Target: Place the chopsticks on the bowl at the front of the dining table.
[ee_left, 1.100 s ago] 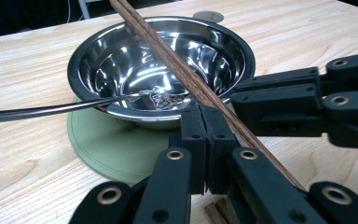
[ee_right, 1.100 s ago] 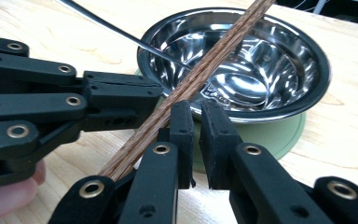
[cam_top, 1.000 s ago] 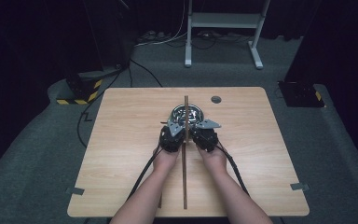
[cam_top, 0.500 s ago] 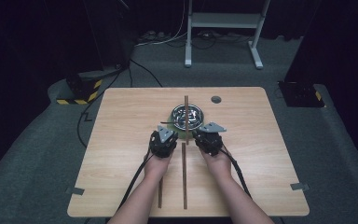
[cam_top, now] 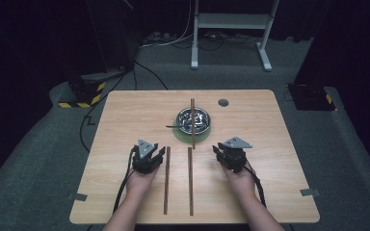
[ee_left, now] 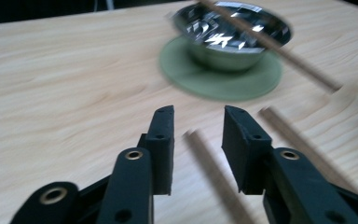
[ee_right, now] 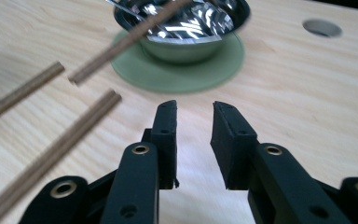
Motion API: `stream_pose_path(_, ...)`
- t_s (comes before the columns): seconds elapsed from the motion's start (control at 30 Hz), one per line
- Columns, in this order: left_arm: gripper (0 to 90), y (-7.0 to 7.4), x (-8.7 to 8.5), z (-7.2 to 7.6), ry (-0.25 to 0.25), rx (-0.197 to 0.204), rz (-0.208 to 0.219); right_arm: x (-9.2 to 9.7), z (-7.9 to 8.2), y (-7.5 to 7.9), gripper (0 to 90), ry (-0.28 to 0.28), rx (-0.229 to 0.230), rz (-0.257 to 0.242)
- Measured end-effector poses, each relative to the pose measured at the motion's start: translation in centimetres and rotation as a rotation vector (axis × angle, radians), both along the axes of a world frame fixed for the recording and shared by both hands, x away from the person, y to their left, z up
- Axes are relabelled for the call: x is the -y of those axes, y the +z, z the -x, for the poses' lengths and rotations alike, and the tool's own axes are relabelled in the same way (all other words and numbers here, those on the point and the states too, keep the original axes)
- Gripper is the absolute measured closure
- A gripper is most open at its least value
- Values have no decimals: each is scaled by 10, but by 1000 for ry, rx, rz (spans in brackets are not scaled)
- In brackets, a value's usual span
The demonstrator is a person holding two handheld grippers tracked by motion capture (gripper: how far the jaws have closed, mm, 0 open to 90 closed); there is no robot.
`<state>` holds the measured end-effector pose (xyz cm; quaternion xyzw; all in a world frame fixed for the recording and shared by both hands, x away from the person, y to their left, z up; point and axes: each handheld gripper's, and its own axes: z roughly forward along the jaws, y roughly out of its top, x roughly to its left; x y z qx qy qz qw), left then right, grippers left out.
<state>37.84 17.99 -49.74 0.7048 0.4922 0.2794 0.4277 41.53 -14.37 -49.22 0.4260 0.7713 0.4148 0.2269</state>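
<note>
A steel bowl sits on a green round mat at the middle of the wooden table. One brown stick lies across the bowl, pointing towards me. Two more sticks lie side by side nearer me, the left one and the right one. My left gripper hovers just left of the left stick; its jaws have just been opening, and the blurred stick lies on the table below the gap, untouched. My right gripper stands right of the sticks; its jaws have just been opening, with nothing between them.
A round hole pierces the table behind the bowl. A thin dark handle pokes out of the bowl to the left. Off the table stand a yellow-and-black striped box, a white stand and a black box.
Both hands have drawn back from the bowl and moved apart, and both pairs of jaws have opened. Where a single line of stick showed, two sticks now lie apart on the table.
</note>
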Motion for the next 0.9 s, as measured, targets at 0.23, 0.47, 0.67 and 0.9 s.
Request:
stream_pose_path(0.23, 480, -16, -49, 28, 31, -102, -7, 45, 16, -7, 613, -41, -54, 17)
stream_pose_path(0.47, 362, -28, -103, 65, 100, -180, -79, 108, 41, -20, 519, -113, -126, 64)
stream_pose_path(0.67, 261, -32, -119, 81, 121, -203, -102, 148, 60, -28, 465, -176, -148, 64)
stream_pose_path(0.9, 211, -32, -119, 79, 132, -216, -89, 152, 63, -30, 439, -184, -123, 89)
